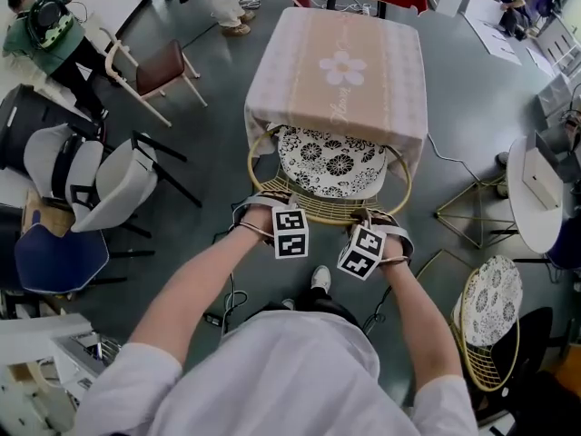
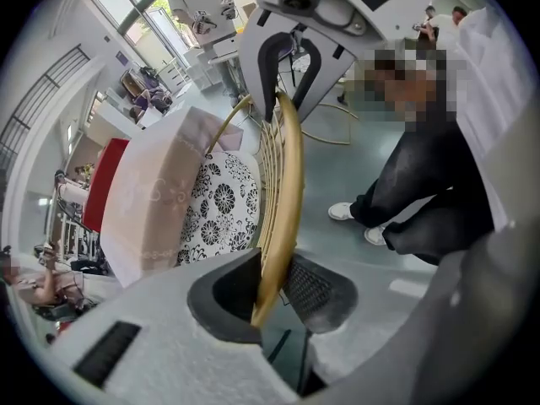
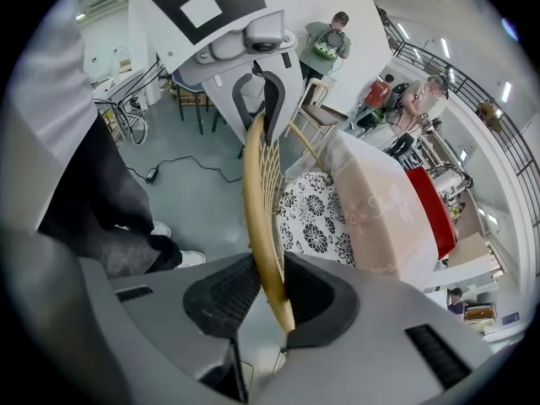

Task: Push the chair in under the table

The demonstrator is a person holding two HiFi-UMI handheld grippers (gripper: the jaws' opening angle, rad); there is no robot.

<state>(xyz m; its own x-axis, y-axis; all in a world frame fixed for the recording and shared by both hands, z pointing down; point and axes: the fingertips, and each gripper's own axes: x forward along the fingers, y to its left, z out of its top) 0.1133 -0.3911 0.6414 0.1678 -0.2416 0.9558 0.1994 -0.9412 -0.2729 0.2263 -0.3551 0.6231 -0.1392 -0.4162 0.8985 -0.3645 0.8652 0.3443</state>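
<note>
Chair (image 1: 331, 163) half under surface (image 1: 340, 25), frame centre
Left tongs (image 1: 263, 204) and right tongs (image 1: 377, 220) both clamp its gold back rim; uneven pushing could skew it and snag the tablecloth (image 1: 392, 139).

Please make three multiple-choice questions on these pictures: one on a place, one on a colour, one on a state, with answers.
1. Where is the chair's seat?
A) partly under the table
B) far from it
C) on top of it

2. What colour is the backrest rim?
A) blue
B) gold
C) red

3. What are the left gripper and right gripper doing?
A) both are open in the air
B) only one grips
C) both are shut on the rim

Answers: 1 A, the table's edge overlaps the seat. 2 B, the rim is gold in every view. 3 C, each gripper view shows the rim clamped between the pads.
</note>
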